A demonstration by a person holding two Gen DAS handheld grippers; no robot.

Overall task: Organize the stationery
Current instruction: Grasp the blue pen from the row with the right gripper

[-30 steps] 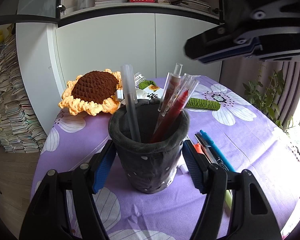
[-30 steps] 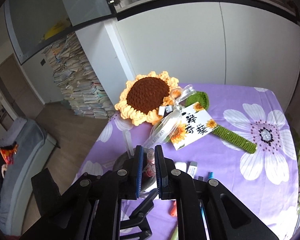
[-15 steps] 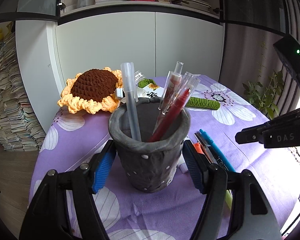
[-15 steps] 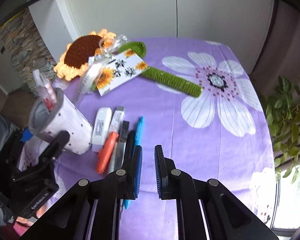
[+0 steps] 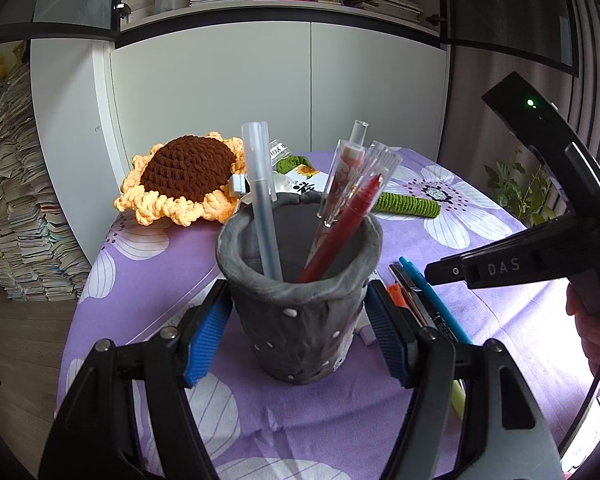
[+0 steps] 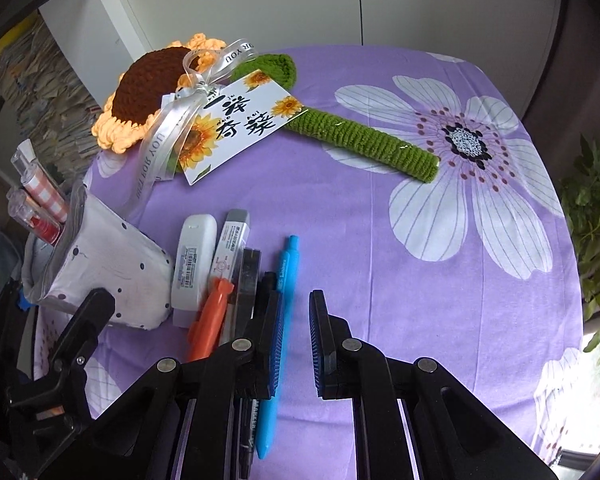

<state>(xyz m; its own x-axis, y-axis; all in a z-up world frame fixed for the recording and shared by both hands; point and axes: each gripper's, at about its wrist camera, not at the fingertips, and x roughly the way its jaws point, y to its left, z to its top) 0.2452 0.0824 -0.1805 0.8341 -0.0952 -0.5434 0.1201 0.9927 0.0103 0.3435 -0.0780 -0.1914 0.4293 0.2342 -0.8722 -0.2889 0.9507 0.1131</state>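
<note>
My left claw clasped the grey pen pot at frame centre; my right claw, clenched empty, hung over the blue pen at lower centre.

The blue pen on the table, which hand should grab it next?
Probably the right. The right gripper hovers empty just above the blue pen, while the left gripper is clamped around the pen cup.

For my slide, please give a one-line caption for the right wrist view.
Empty right gripper above a blue pen in the stationery row beside the fabric pen holder on a purple floral tablecloth.
</note>
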